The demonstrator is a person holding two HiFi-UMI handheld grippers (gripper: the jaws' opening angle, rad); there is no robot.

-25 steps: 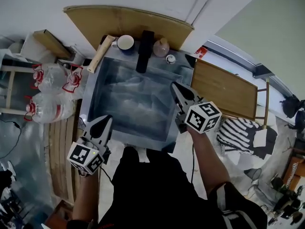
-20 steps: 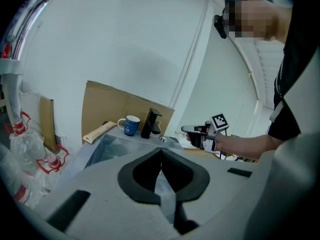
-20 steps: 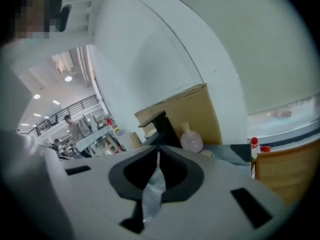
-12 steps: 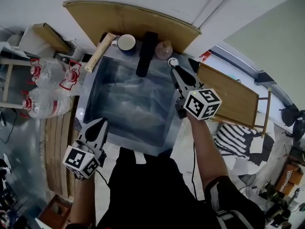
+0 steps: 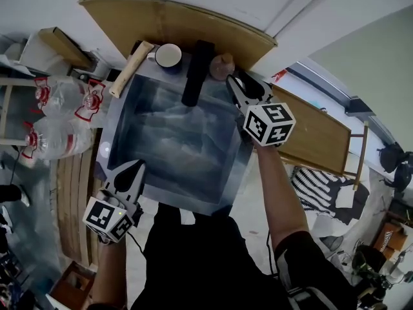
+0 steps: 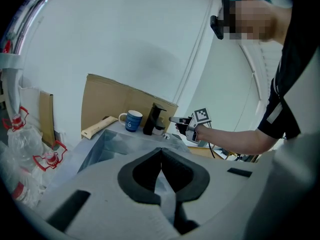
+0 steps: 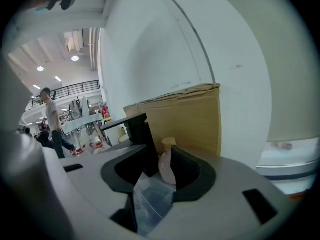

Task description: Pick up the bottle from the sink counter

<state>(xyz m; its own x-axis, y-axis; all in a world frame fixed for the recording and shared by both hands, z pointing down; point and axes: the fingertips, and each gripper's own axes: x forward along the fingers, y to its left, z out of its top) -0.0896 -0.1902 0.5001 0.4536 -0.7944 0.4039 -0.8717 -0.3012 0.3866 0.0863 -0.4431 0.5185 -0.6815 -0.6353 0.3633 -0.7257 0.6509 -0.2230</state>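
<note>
One sink (image 5: 129,131), set in the surface. Behind its back rim stand one bottle (image 5: 222,65), one black tap (image 5: 195,73), one blue mug (image 5: 168,55) and one wooden stick (image 5: 131,69); the bottle is at the back right corner, just right of the tap. Two tongs: the right tongs (image 5: 235,86), formerly over the sink's right rim, now reach that back right corner. They have just been opening and are spread, with the bottle (image 7: 167,166) framed between them, unpinched. The left tongs (image 5: 137,166), pressed together and empty, remain at the sink's front left corner.
</note>
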